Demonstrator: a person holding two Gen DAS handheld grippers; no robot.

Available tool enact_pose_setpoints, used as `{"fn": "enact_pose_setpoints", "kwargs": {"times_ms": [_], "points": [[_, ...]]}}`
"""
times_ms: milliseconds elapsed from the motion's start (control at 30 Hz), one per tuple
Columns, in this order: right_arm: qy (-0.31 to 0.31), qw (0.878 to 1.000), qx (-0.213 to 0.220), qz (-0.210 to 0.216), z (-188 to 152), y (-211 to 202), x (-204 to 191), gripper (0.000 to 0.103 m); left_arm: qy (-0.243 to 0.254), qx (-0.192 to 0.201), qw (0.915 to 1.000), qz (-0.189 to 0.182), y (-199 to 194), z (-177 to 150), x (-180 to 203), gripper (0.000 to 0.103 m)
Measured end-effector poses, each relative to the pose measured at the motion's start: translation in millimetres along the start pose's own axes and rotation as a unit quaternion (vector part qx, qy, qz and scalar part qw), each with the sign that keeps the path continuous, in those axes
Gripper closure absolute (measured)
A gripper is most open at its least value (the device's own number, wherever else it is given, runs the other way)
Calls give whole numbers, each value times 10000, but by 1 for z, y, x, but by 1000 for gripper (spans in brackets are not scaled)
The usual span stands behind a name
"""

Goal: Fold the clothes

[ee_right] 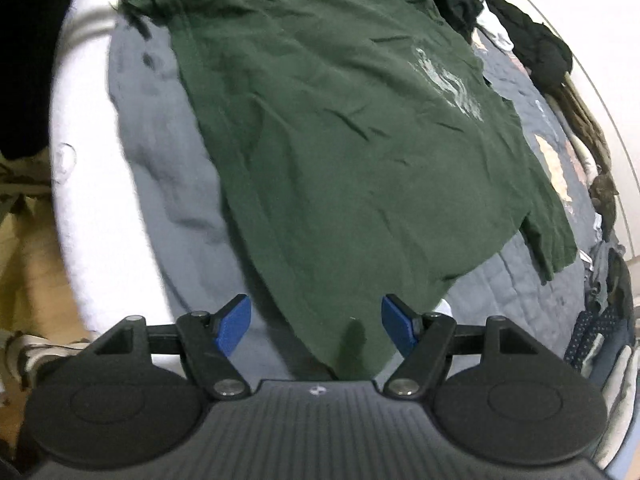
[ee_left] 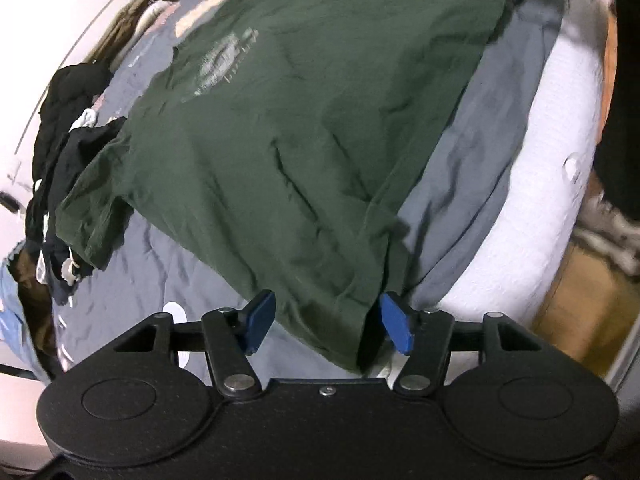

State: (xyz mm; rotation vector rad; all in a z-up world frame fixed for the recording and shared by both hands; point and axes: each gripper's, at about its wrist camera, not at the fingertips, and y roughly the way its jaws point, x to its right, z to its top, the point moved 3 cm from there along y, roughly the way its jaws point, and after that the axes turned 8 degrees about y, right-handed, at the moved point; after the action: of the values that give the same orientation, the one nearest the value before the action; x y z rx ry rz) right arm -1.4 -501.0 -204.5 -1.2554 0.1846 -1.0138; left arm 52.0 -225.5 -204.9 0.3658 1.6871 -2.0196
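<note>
Now the dark green cotton T-shirt [ee_left: 320, 128] is lying spread on the grey quilted bedcover [ee_left: 460, 168]. Both the left gripper [ee_left: 328, 324] and right gripper [ee_right: 316, 322] are gaping wide around its edge, holding nothing; closing shallowly, they could be pinching only one layer or the quilt.

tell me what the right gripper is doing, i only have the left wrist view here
Observer: The right gripper is open, jaws straddling a corner of the green t-shirt.
Operator: is that sleeve end or hem
Observer: Cannot tell for sure; one short sleeve lies flat to its right.
Operator: anything past that sleeve
Observer: Yes, a navy dotted garment lies at the bed's edge there.
</note>
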Motion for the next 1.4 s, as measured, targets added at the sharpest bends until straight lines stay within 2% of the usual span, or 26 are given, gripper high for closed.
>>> {"fn": "enact_pose_setpoints", "kwargs": {"times_ms": [100,167,200,233,267,300,333,467,600,733,867,933,967,1033,1100,1200,1267,1300,1400], "points": [[112,9998,-106,99,-4,8,4,33,245,-147,9996,-74,9,0,6,44],[9,9999,-69,151,-9,9,3,38,366,-237,9990,-29,12,-4,7,46],[51,9999,-27,150,-11,9,5,49,413,-280,9988,-2,13,-6,6,55],[149,9998,20,163,-13,9,8,70,366,-293,9989,17,12,-9,2,76],[271,9994,97,166,-14,8,12,80,249,-285,9993,30,10,-12,-5,84],[425,9987,219,156,-14,6,17,93,132,-277,9995,43,8,-15,-13,87],[572,9977,340,138,-14,2,23,98,15,-268,9996,56,6,-19,-20,90],[1329,9872,875,-26,-11,-20,53,100,-468,-197,9986,111,-3,-31,-49,94],[2211,9653,1389,-97,-10,-47,88,101,-969,234,9945,323,-29,-35,-79,94],[2551,9516,1699,-240,-6,-70,105,101,-1086,540,9911,555,-51,-28,-97,94],[2851,9368,1995,-357,-2,-91,119,101,-1354,896,9836,785,-73,-21,-115,95],[2954,9308,2112,-407,0,-97,123,101,-1353,921,9827,868,-76,-15,-119,95],[2943,9313,2099,-451,1,-97,123,101,-1264,846,9840,923,-72,-12,-117,95],[2722,9415,1914,-537,6,-85,122,101,-1096,638,9875,938,-59,-9,-113,95],[2435,9563,1552,-466,9,-64,115,101,-1040,437,9900,846,-42,-10,-107,95],[2093,9716,1055,-321,8,-31,101,101,-1018,143,9922,705,-14,-13,-97,92],[2050,9750,817,-253,7,-10,96,101,-1021,-99,9921,717,4,-15,-92,91],[2084,9750,720,-274,7,-1,95,101,-999,-78,9925,706,4,-13,-87,88],[2358,9698,538,-330,10,18,103,101,-883,317,9938,598,-16,0,-66,83]]}}
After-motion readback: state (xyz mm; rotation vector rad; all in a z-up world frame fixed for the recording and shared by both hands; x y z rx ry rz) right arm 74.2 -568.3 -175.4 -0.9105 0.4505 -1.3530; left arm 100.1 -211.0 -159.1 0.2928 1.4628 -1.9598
